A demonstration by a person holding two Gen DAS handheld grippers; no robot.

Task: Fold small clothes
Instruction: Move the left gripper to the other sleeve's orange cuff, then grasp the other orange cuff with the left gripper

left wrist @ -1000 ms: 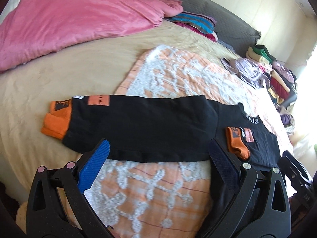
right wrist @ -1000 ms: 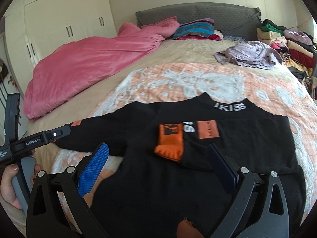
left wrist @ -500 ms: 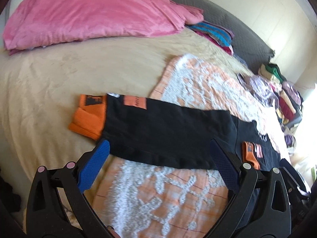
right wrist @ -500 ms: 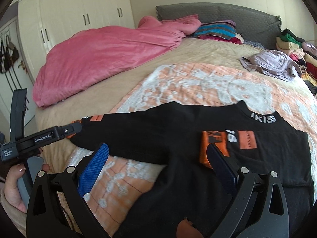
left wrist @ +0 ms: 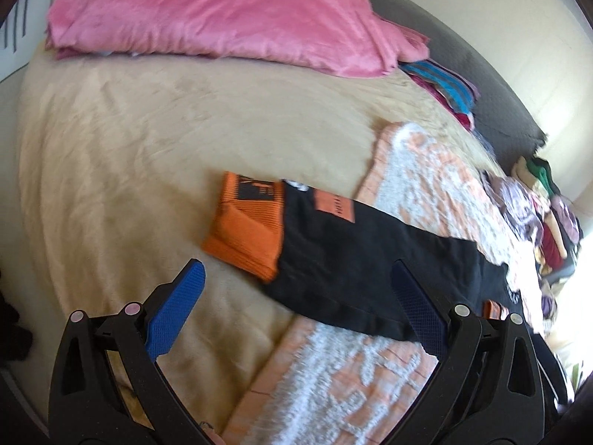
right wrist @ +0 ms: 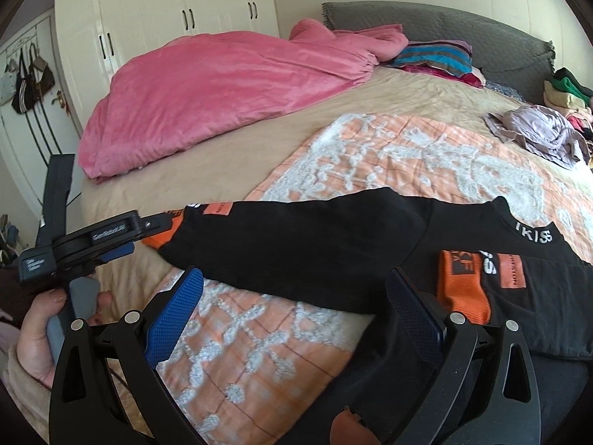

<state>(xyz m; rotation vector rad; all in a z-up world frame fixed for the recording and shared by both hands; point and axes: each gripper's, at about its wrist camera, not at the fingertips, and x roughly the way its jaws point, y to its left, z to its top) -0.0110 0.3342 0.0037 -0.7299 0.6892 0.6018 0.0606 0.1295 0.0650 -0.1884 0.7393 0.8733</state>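
Left claw (left wrist: 296,307) spread wide, right claw (right wrist: 292,304) likewise, left hand (right wrist: 40,337) seemingly gripping its handle

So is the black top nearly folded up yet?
Only partly. One sleeve already lies folded across the black top, its orange cuff on the chest. The other sleeve is stretched out flat, and the open left claw hovers by its cuff, not gripping. The right claw is open too. That sleeve and the body remain.

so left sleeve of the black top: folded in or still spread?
Spread. The left sleeve lies straight out sideways, its orange cuff on the beige bedsheet.
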